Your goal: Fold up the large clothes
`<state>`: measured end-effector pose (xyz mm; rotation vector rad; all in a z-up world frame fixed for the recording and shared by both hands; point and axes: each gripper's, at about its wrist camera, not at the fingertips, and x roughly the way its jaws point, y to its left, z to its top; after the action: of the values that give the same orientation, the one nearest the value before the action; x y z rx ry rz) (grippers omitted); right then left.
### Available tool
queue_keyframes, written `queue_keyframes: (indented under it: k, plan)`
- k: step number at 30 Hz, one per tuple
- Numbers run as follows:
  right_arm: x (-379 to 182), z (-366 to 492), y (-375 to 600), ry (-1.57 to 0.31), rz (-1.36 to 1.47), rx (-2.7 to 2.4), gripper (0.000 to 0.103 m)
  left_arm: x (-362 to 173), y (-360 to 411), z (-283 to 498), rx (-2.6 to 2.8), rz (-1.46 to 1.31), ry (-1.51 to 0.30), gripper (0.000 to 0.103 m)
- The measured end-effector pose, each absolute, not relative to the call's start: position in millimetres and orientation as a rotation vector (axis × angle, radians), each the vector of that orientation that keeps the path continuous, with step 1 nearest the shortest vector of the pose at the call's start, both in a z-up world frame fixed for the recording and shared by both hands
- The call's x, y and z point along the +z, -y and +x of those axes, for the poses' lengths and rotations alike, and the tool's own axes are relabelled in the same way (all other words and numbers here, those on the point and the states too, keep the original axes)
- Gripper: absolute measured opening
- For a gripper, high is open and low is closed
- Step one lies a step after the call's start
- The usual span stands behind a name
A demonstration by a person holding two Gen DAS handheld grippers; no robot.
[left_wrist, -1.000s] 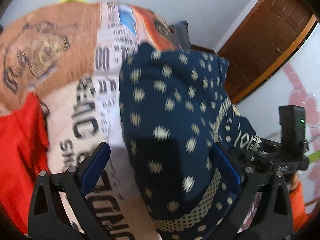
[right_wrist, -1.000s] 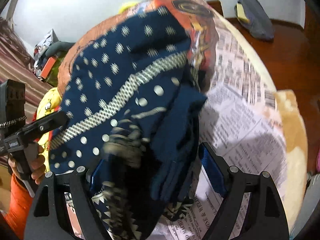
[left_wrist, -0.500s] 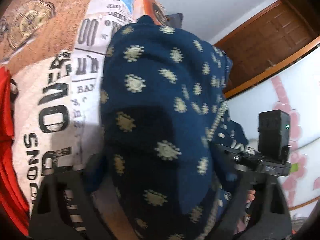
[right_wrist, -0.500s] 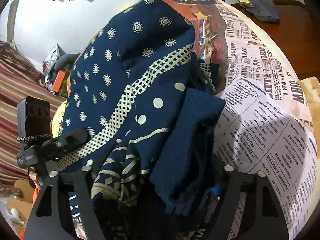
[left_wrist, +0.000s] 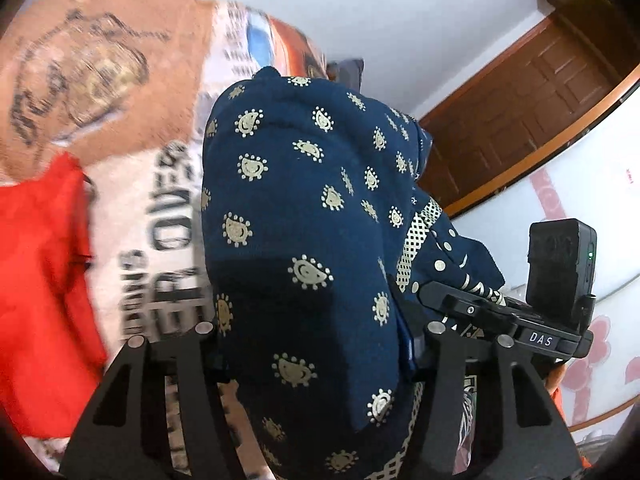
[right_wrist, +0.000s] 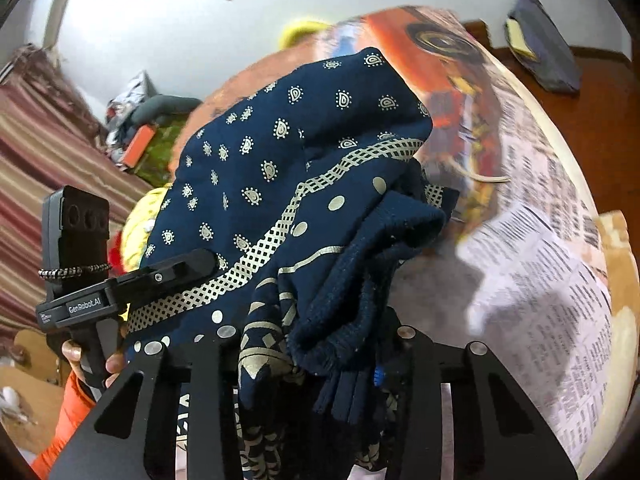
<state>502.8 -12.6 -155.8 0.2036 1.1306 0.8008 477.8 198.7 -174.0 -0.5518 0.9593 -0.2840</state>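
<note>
A large navy garment (left_wrist: 304,184) with cream paisley print and a checked band lies heaped on the printed bed cover (left_wrist: 160,240). My left gripper (left_wrist: 312,344) has the thick fold of it between its jaws, which are closing, and the fabric fills the gap from pad to pad. In the right wrist view the garment (right_wrist: 288,152) bunches into my right gripper (right_wrist: 310,352), whose jaws are also closing and squeeze a dark hem and patterned folds. Both sets of pads are mostly hidden by cloth. A hand (right_wrist: 76,356) in an orange sleeve holds the left tool.
A red cloth (left_wrist: 40,280) lies left of the garment. A yellow item (right_wrist: 140,232) sits beyond it. A brown wooden door (left_wrist: 520,120) stands at the right. A dark cushion (right_wrist: 540,48) rests on wood past the bed cover's newspaper print (right_wrist: 540,280).
Both pairs of jaws have narrowed from wide open onto the navy garment. The cloth has bunched up between them, and both tools have risen a little.
</note>
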Motion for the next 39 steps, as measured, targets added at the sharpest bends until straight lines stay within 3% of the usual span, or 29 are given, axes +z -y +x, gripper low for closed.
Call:
queue_keyframes:
  k: [9, 15, 22, 32, 39]
  plan:
    - [-100, 469, -74, -1.012, 0.147, 0.926, 0.035, -106, -281, 422, -0.184, -0.524, -0.822, 0.058]
    - [-102, 462, -137, -1.017, 0.134, 0.981, 0.035, -105, -336, 395, -0.126, -0.546, -0.798, 0.058]
    - [-140, 459, -202, -1.089, 0.089, 1.006, 0.035, -142, -401, 374, -0.066, -0.619, -0.85, 0.058]
    - [-225, 477, -260, -1.252, -0.018, 0.907, 0.035, -248, -446, 386, 0.014, -0.721, -0.989, 0.058]
    - [-234, 470, -258, -1.26, -0.092, 0.899, 0.042, -269, -448, 366, -0.01, -0.736, -0.998, 0.067]
